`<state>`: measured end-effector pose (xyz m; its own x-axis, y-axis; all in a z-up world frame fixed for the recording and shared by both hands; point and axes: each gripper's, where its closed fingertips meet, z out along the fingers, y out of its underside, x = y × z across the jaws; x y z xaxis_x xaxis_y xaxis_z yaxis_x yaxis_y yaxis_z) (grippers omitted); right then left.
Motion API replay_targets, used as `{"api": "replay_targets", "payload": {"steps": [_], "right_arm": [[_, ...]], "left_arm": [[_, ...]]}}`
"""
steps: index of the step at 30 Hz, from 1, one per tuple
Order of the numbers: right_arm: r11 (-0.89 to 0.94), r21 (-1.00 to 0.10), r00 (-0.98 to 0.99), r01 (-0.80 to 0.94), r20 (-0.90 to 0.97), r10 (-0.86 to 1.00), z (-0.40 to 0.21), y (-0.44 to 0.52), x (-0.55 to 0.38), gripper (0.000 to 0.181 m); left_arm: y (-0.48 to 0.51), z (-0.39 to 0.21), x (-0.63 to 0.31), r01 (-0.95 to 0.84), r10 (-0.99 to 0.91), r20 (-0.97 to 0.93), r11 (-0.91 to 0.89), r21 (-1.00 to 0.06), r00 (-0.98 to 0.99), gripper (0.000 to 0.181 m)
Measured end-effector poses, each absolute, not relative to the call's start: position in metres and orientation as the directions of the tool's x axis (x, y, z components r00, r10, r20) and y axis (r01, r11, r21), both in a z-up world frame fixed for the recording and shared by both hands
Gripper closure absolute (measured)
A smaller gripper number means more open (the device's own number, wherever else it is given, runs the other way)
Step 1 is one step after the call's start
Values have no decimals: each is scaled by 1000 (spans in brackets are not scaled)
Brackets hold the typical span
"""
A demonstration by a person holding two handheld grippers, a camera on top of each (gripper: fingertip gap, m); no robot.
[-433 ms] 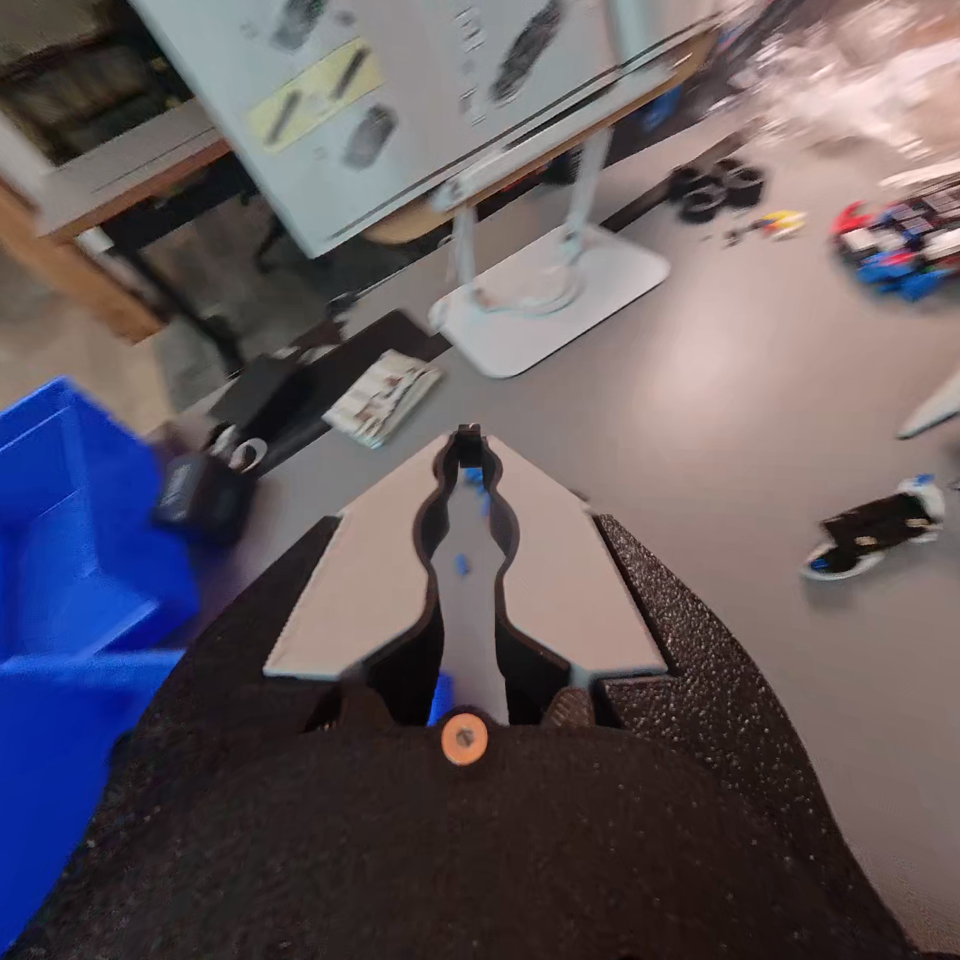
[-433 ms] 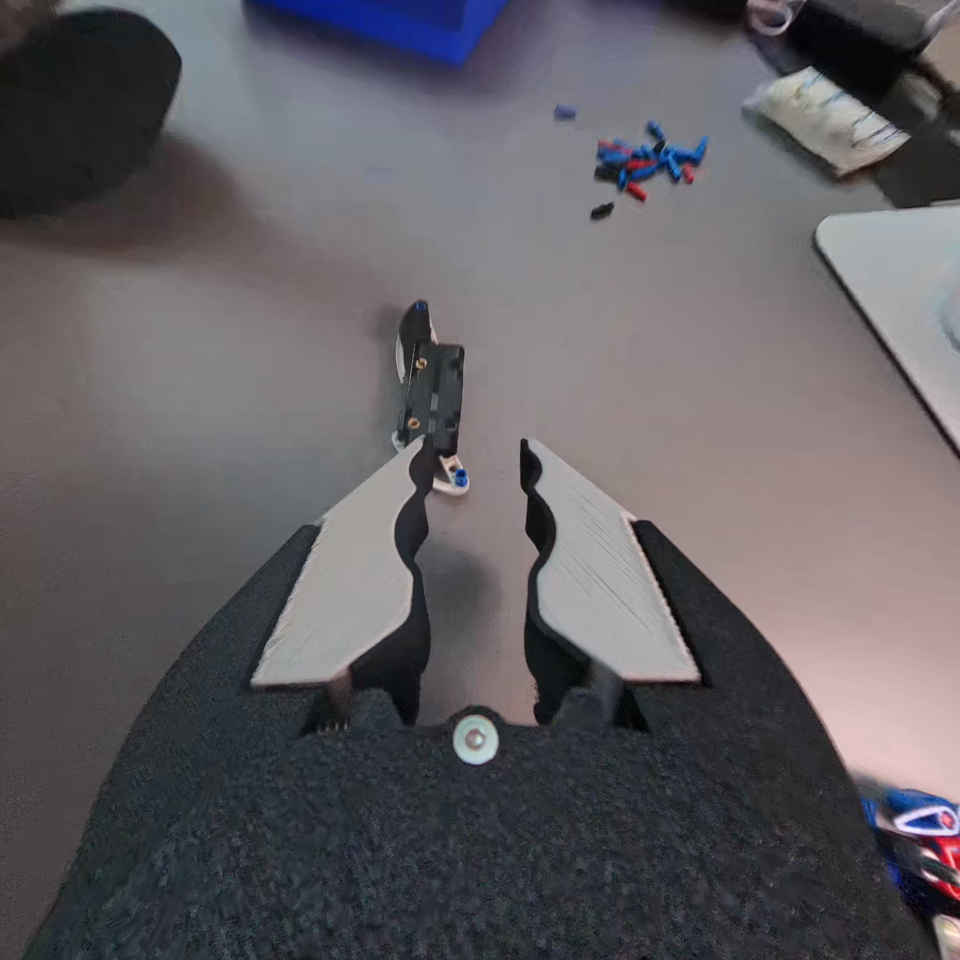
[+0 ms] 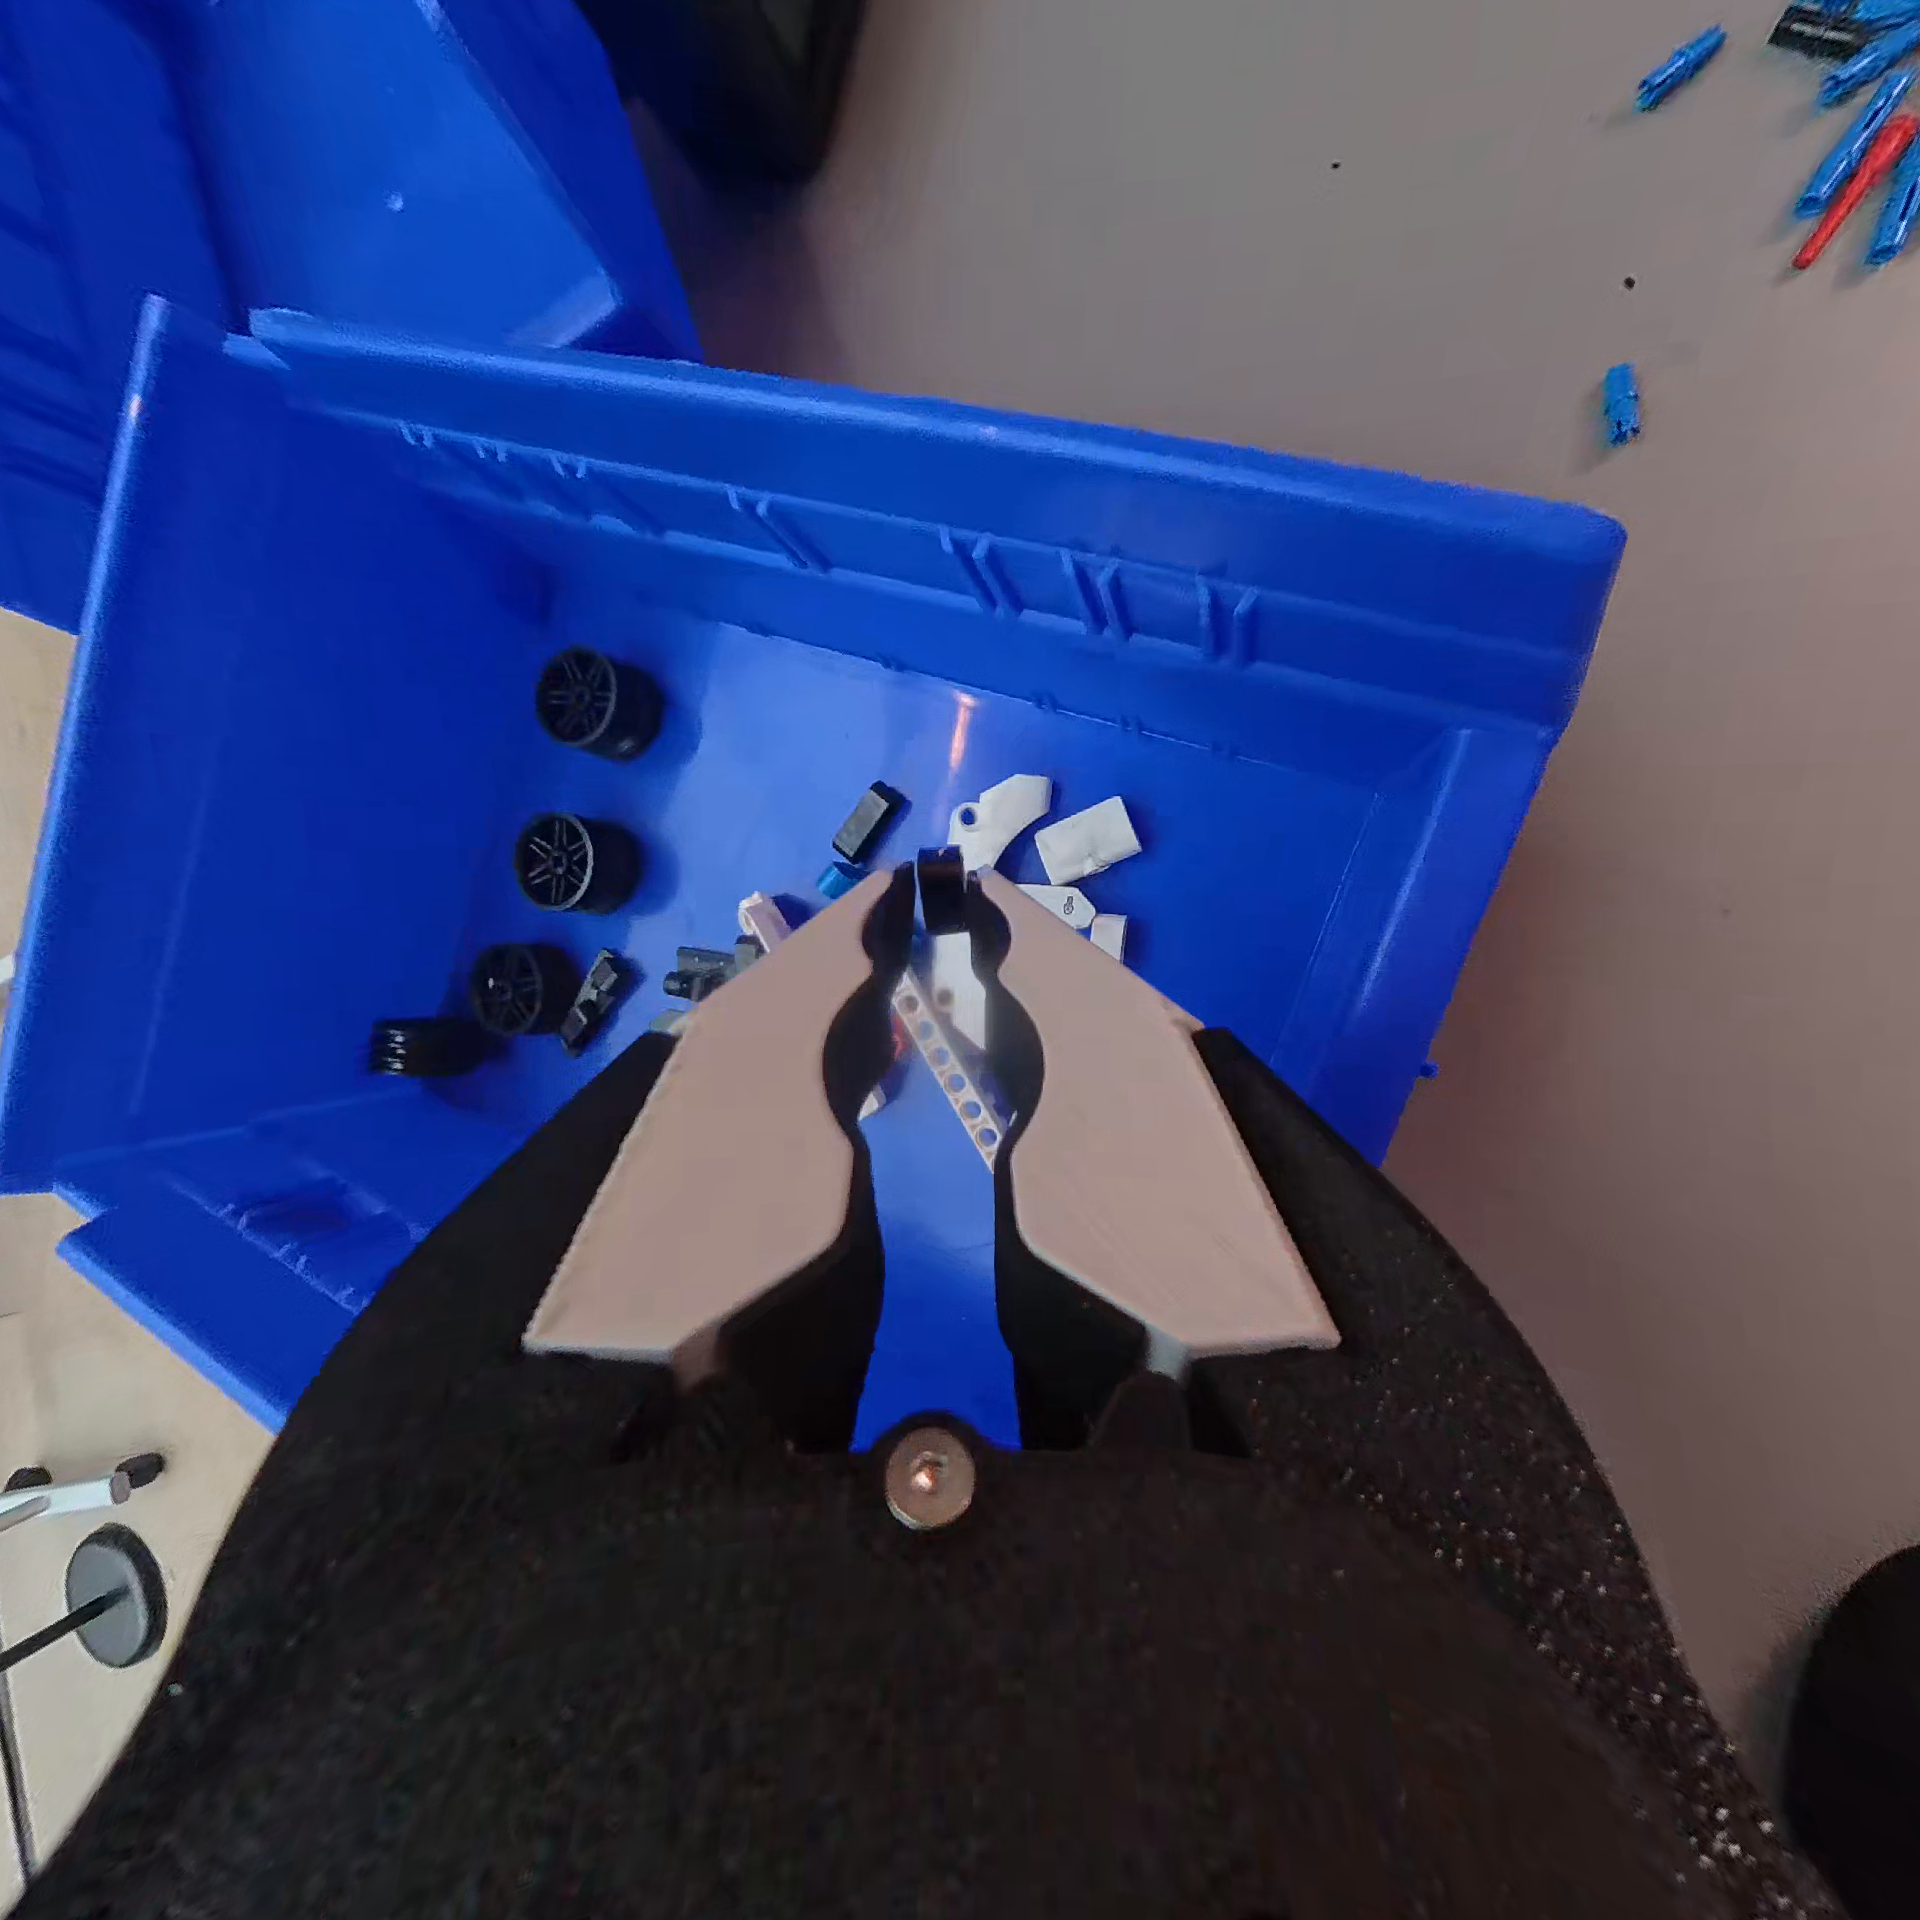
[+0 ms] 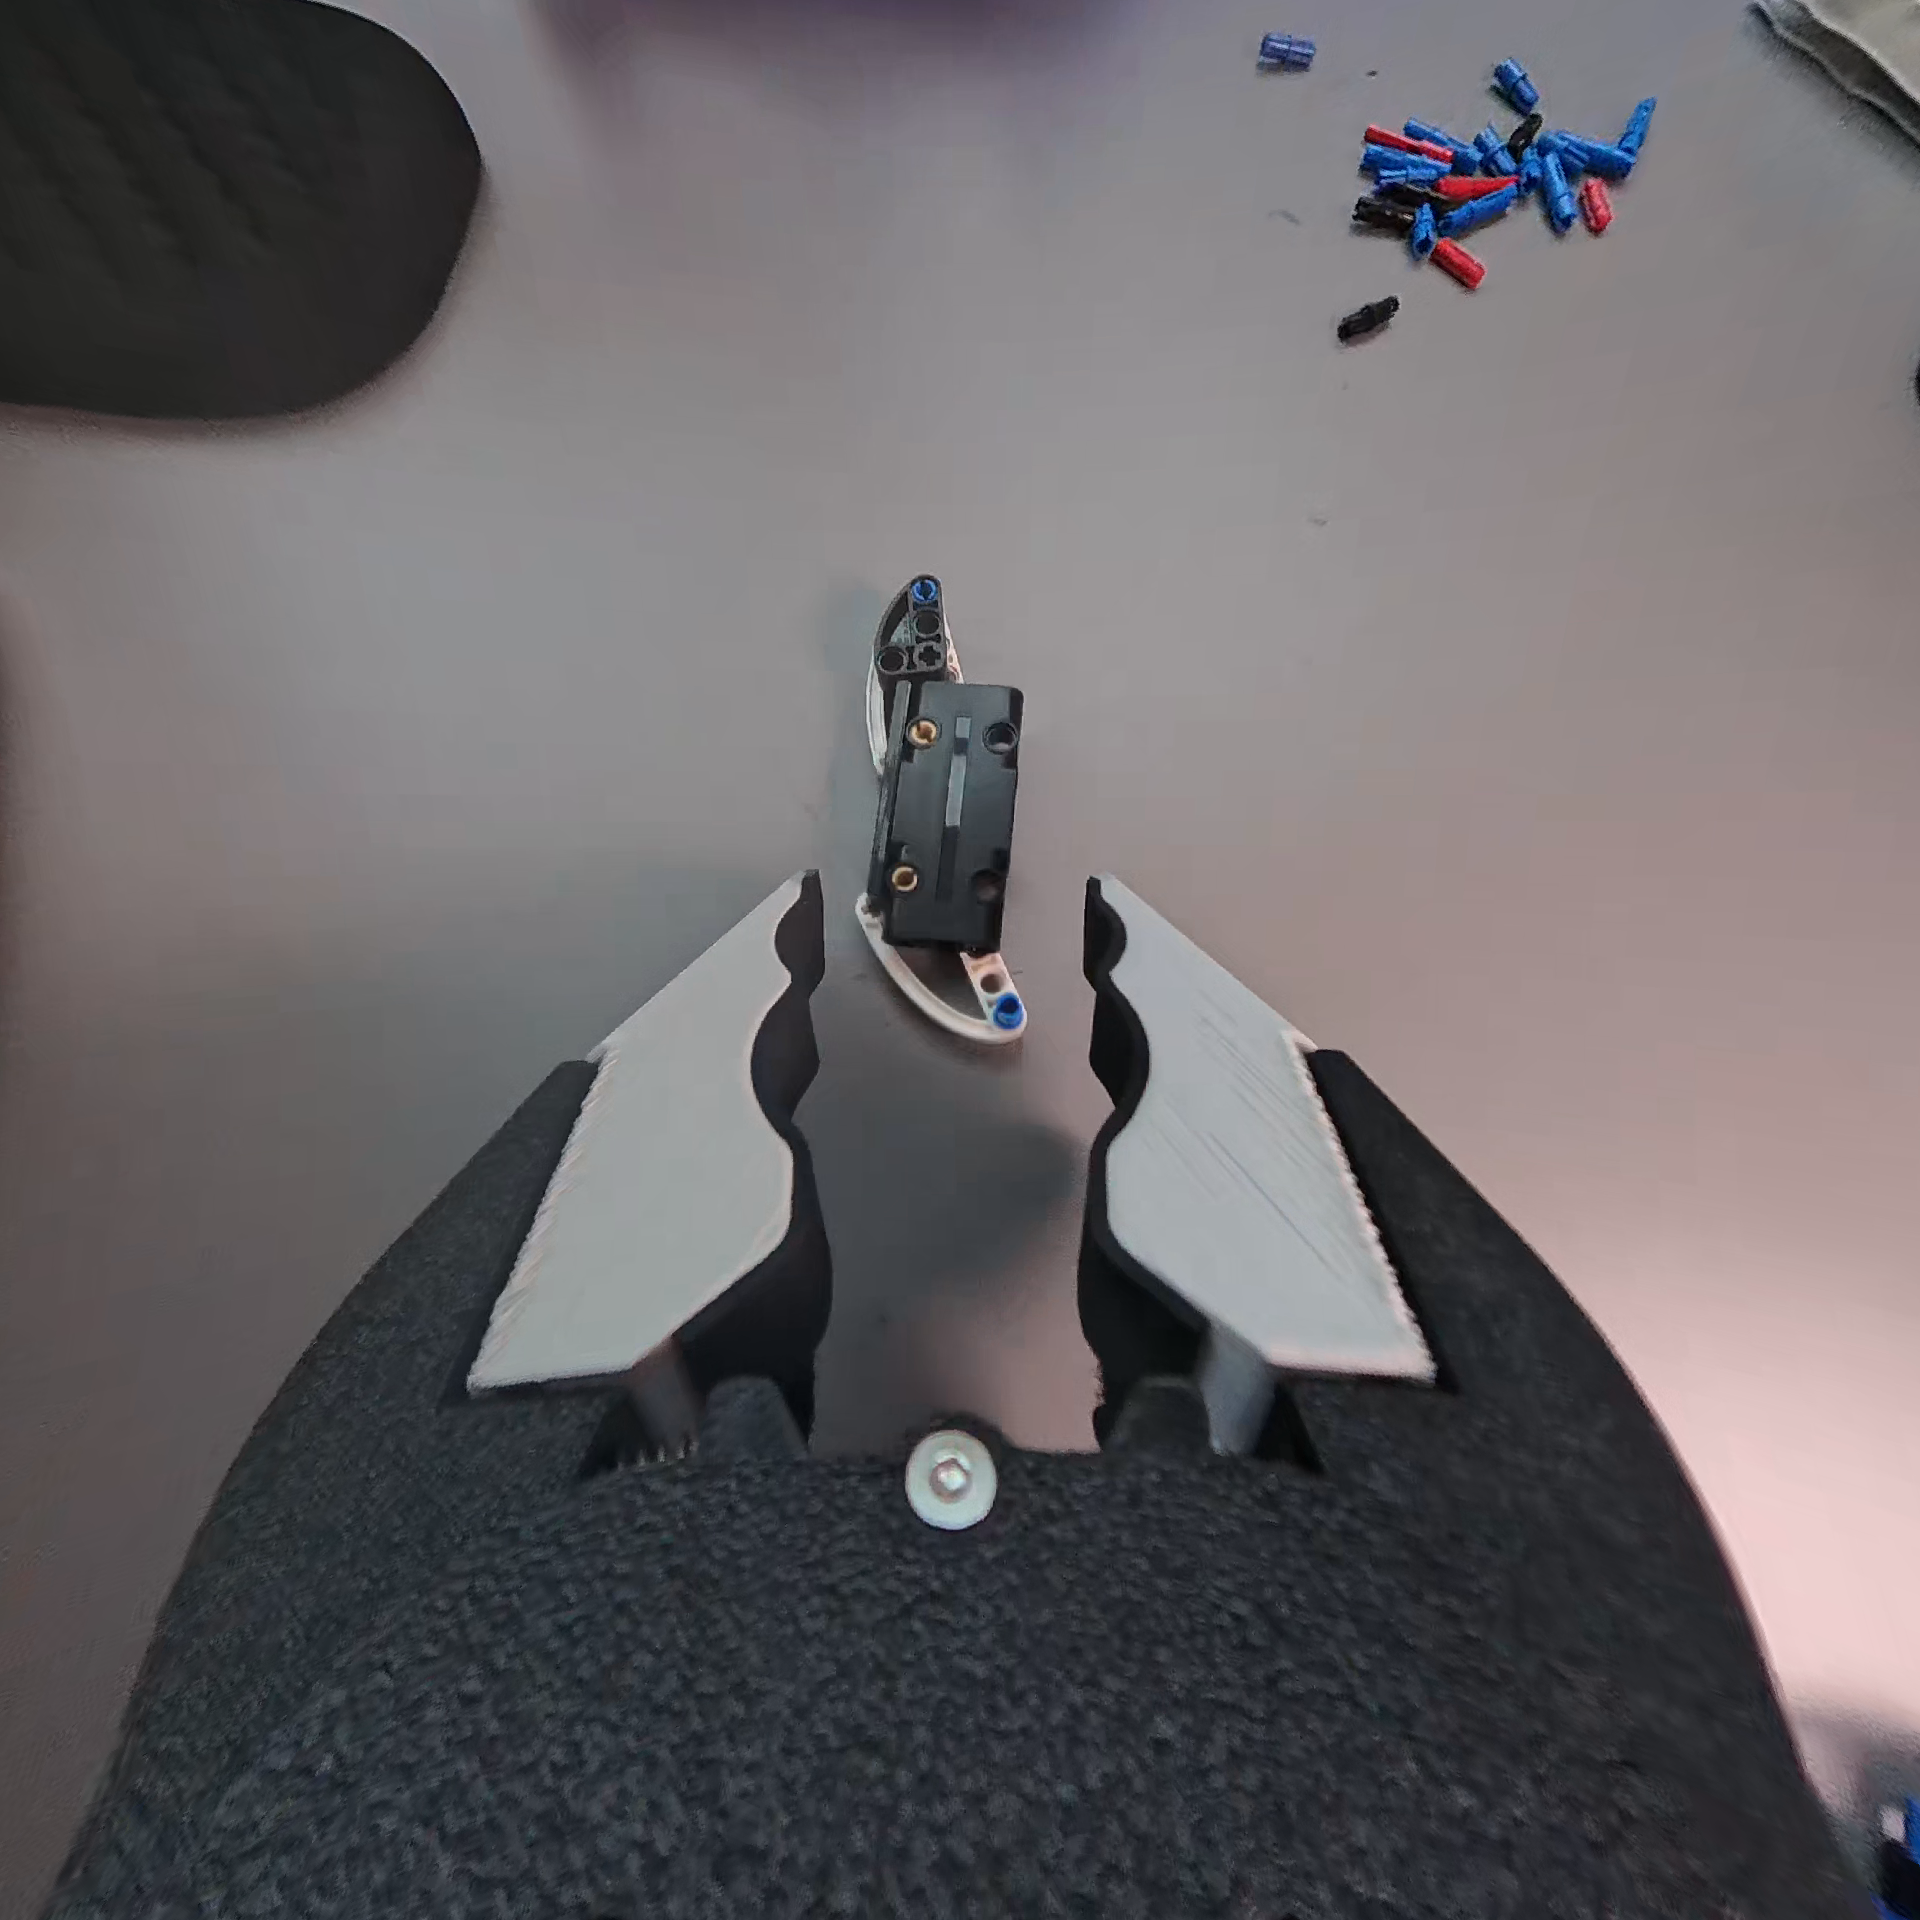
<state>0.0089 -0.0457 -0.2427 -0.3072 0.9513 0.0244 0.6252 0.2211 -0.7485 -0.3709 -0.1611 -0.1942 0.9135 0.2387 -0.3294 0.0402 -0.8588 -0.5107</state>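
The left gripper [image 3: 940, 883] hangs over an open blue bin [image 3: 1455, 582] with its jaws nearly closed, pinching a small black piece [image 3: 943, 894] between the tips; the piece is held above the bin's floor, just over a scatter of white curved panels [image 3: 1086, 836], a white beam with a row of holes [image 3: 951, 1070], some small black connectors [image 3: 871, 821] and three black wheels [image 3: 577, 862] lined up toward the bin's left side. The bin sits at the edge of a grey bench [image 3: 1247, 260], with a second blue bin [image 3: 312, 156] behind it and loose blue and red pins [image 3: 1870, 156] farther right. The right gripper [image 4: 951, 914] is released, jaws spread wide and holding nothing, poised low over the bench with a small assembly straight ahead: a black block [image 4: 951, 816] joined to a white curved panel [image 4: 966, 1003] with blue pins at its ends, lying flat just beyond and between the tips, not touching them. A heap of blue, red and black pins [image 4: 1496, 177] lies well apart to the upper right, and a dark rounded shape [image 4: 208, 197] fills the upper left corner. All these look like light, rigid, smooth plastic parts, likely to slip or twist if pinched off-centre; the assembly seems best taken across the flat long sides of the black block, since the thin curved panel might pop loose at its pins
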Motion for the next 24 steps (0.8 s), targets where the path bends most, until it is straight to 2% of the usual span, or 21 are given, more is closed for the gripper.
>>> {"api": "replay_targets", "payload": {"steps": [1, 5, 7, 9, 10, 14, 17, 20, 24], "right_arm": [[223, -744, -306, 630, 27, 952, -242, -47, 6, 132], [233, -711, -317, 663, 15, 948, -244, -50, -4, 135], [257, -674, -341, 692, 10, 940, -249, -53, -7, 136], [286, -642, -360, 711, 17, 933, -255, -54, -11, 141], [303, -630, -376, 715, 19, 926, -257, -55, -12, 149], [302, -680, -367, 668, 53, 929, -246, -50, -16, 153], [173, -792, -324, 585, -33, 945, -221, -46, -14, 153], [-6, -871, -289, 491, -169, 942, -193, -39, -9, 153], [-228, -909, -316, 349, -344, 884, -158, -36, -5, 153]], "left_arm": [[-160, -195, -371, 45, 246, -329, -856, -515, 912, 165], [-144, -161, -364, -23, 275, -383, -785, -619, 882, 146], [-123, -138, -333, -111, 206, -352, -706, -700, 913, 142], [-98, -122, -278, -183, 36, -256, -606, -774, 966, 141], [-88, -117, -246, -201, -69, -196, -555, -807, 978, 141], [-72, -127, -122, -197, -482, 47, -443, -874, 875, 137], [-71, -152, -61, -138, -647, 241, -478, -868, 724, 129], [-66, -171, -24, -62, -699, 401, -535, -842, 592, 122], [-50, -153, -3, 150, -701, 538, -537, -830, 469, 134]]}}
